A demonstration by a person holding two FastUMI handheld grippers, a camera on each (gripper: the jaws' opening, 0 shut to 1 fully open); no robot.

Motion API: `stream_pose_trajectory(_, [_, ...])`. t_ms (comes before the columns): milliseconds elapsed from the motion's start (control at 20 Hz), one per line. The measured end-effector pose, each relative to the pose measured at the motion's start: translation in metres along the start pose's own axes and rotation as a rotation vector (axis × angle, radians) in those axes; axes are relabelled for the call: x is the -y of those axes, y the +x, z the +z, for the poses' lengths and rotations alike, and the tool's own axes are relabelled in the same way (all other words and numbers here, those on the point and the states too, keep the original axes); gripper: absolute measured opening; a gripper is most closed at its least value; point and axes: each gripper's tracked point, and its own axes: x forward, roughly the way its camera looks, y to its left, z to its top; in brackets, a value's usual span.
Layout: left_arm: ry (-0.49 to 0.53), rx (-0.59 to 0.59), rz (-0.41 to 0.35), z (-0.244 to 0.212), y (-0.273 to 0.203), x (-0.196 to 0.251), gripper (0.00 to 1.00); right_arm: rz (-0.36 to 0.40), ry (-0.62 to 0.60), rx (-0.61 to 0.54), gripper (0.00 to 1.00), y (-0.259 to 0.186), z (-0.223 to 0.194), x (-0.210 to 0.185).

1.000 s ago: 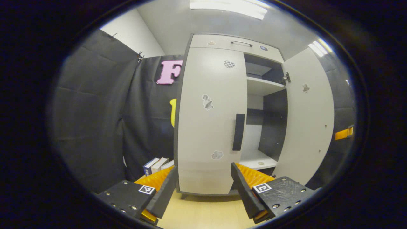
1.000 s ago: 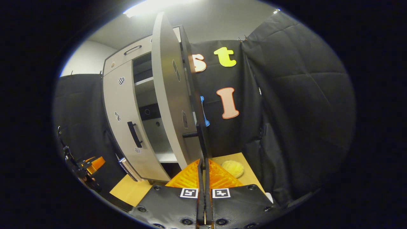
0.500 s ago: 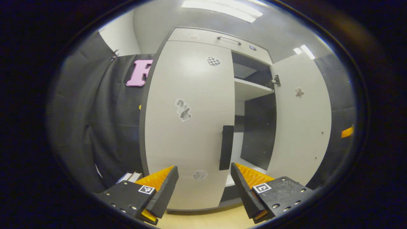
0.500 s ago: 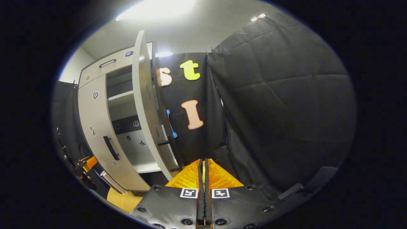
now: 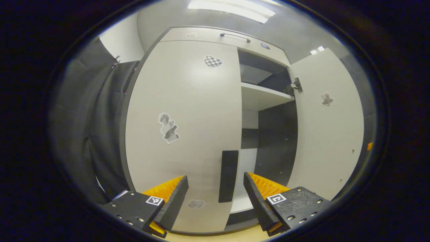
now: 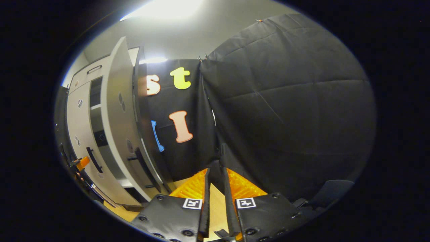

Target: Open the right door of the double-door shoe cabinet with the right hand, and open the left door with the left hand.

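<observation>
The left door (image 5: 188,127) of the shoe cabinet (image 5: 215,33) is shut, its dark vertical handle (image 5: 228,176) standing between the spread fingers of the left tongs (image 5: 215,193), a little ahead of them and not yet touched. A second ago the whole cabinet front and the books beside it fitted in the left gripper view; now the door fills most of it and the handle has dropped down into the gap of the tongs, so the left hand has closed in for its grasp.

The right door (image 5: 327,124) is swung wide, baring the shelf (image 5: 263,95) and the dark inner wall. In the right gripper view that door (image 6: 117,127) is seen edge-on at the left with its own handle (image 6: 142,164) free. The right tongs (image 6: 215,198), pressed together a second ago just below that handle, now stand slightly apart and well clear of the door, pointing at the black cloth wall (image 6: 285,101) over the wooden table (image 6: 215,205).

By this reading the right half of the task is done and released. What remains is for the left tongs to reach the handle, close on it and pull the left door open.
</observation>
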Motion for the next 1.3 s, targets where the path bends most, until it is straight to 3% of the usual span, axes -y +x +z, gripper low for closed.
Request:
stream_pose_trajectory(50, [-0.002, 0.000, 0.021, 0.001, 0.005, 0.002, 0.96, 0.013, 0.000, -0.009, 0.22, 0.015, -0.002, 0.002])
stream_pose_trajectory(250, [0.002, 0.026, 0.045, 0.011, 0.022, 0.020, 0.96, 0.072, 0.007, -0.039, 1.00, 0.079, -0.005, 0.002])
stream_pose_trajectory(500, [0.108, -0.019, 0.194, -0.001, 0.041, 0.015, 0.95, 0.125, -0.001, -0.077, 0.98, 0.132, -0.020, 0.011])
stream_pose_trajectory(650, [0.086, -0.037, 0.247, -0.009, 0.046, 0.013, 0.93, 0.160, -0.004, -0.083, 0.98, 0.165, -0.022, 0.012])
stream_pose_trajectory(750, [0.062, -0.043, 0.272, -0.011, 0.048, 0.011, 0.65, 0.188, -0.021, -0.081, 0.98, 0.183, -0.022, 0.009])
stream_pose_trajectory(800, [0.057, -0.041, 0.269, -0.009, 0.048, 0.013, 0.65, 0.208, -0.027, -0.080, 0.98, 0.191, -0.020, 0.006])
stream_pose_trajectory(900, [0.056, -0.046, 0.256, -0.009, 0.047, 0.018, 0.48, 0.248, -0.027, -0.080, 0.98, 0.204, -0.019, -0.005])
stream_pose_trajectory(1150, [0.094, -0.083, 0.254, -0.016, 0.054, 0.029, 0.50, 0.330, -0.048, -0.083, 0.98, 0.216, -0.022, -0.025])
stream_pose_trajectory(1200, [0.114, -0.089, 0.291, -0.015, 0.054, 0.021, 0.44, 0.330, -0.057, -0.082, 0.98, 0.217, -0.022, -0.024])
stream_pose_trajectory(1300, [0.091, -0.085, 0.285, -0.015, 0.052, 0.022, 0.32, 0.332, -0.055, -0.078, 0.98, 0.217, -0.022, -0.021])
